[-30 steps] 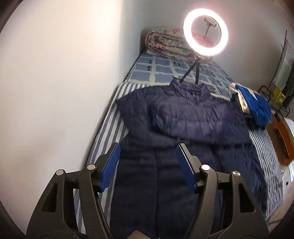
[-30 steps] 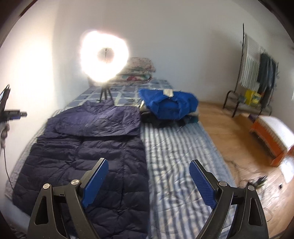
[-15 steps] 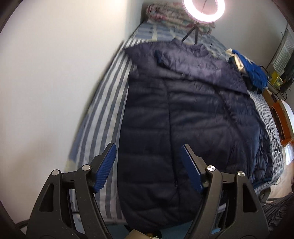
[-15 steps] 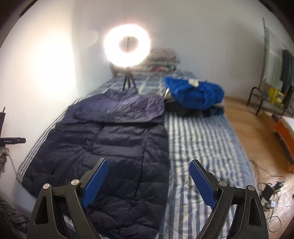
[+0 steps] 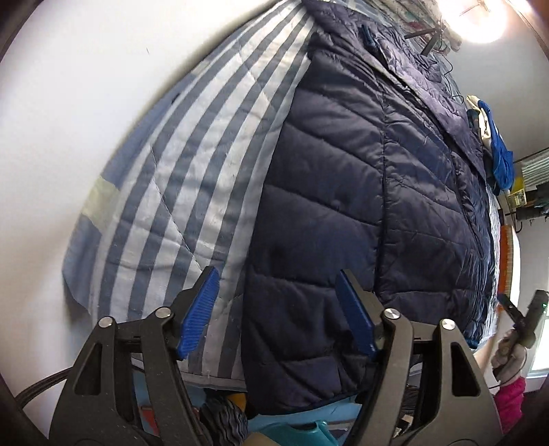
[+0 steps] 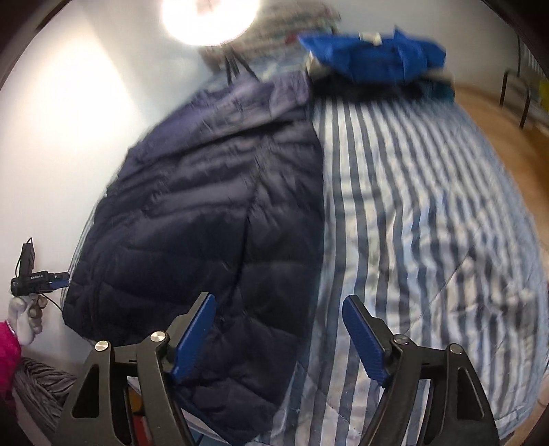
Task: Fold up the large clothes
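A long navy quilted puffer jacket lies flat along the striped bed, collar at the far end, sleeves folded across the chest. My left gripper is open and empty, hovering over the jacket's hem at its left bottom corner. In the right wrist view the jacket fills the left half of the bed. My right gripper is open and empty above the hem's right bottom corner, straddling the jacket's edge.
The blue-and-white striped bedspread lies bare right of the jacket. A blue garment pile sits at the far end. A lit ring light on a tripod stands near the collar. White wall borders the bed's left. Wooden floor lies right.
Both grippers have dropped lower and moved in towards the jacket's bottom hem, one at each corner. Both stay open. The jacket has not moved.
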{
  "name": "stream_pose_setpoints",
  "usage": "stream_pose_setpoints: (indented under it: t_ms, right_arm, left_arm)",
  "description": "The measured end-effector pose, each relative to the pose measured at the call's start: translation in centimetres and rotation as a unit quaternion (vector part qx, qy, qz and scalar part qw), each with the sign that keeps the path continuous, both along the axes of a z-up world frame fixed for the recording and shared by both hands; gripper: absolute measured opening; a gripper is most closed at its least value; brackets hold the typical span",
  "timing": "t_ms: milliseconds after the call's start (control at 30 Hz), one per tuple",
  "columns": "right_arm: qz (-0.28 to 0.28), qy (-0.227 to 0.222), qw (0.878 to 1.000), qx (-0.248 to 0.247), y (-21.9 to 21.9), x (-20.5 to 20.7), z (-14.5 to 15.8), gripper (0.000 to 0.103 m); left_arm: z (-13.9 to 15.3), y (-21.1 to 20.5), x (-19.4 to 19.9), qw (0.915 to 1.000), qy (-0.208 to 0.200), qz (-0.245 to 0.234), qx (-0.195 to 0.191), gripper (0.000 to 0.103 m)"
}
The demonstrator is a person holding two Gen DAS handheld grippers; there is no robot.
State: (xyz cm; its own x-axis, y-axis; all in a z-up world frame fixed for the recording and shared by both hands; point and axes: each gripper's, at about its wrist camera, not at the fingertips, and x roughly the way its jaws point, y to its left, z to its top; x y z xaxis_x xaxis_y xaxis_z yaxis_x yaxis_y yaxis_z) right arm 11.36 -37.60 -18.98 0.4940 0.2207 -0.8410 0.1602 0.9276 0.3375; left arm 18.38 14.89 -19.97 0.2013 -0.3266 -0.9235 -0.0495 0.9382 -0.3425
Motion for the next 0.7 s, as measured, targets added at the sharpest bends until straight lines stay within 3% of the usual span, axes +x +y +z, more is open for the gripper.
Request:
stream_pose_setpoints:
  t_ms: [133, 333, 467, 600, 667, 700]
  right_arm:
    - [0.002, 0.033, 0.999, 0.027, -0.7, 0.7, -2.1, 0.073]
    - [-0.012, 0.036, 0.996, 0.086, -1.8, 0.9, -3.1, 0.072]
    - [-0.008, 0.042, 0.993, 0.111, -1.9, 0.6, -3.8, 0.068]
    - [0.016, 0.06, 0.989, 0.133, -0.5, 1.0, -4.9, 0.062]
    - [0.03, 0.069, 0.988, 0.133, 0.5, 1.2, -5.3, 0.06]
    - [0.037, 0.07, 0.988, 0.131, 0.9, 1.3, -5.3, 0.058]
  left_arm:
    - [-1.0, -0.6, 0.0, 0.9998, 0.015, -0.014, 0.001, 0.07]
    - [-1.3, -1.3, 0.0, 0.9996, 0.011, -0.024, 0.007, 0.068]
    - [-1.4, -1.4, 0.1, 0.9995, 0.016, -0.026, 0.002, 0.049]
    - [-1.4, -2.0, 0.1, 0.9993, 0.016, -0.033, 0.005, 0.04]
    - [-1.3, -2.4, 0.1, 0.9992, 0.015, -0.038, 0.004, 0.021]
    - [-1.2, -2.6, 0.0, 0.9991, 0.014, -0.04, 0.003, 0.017]
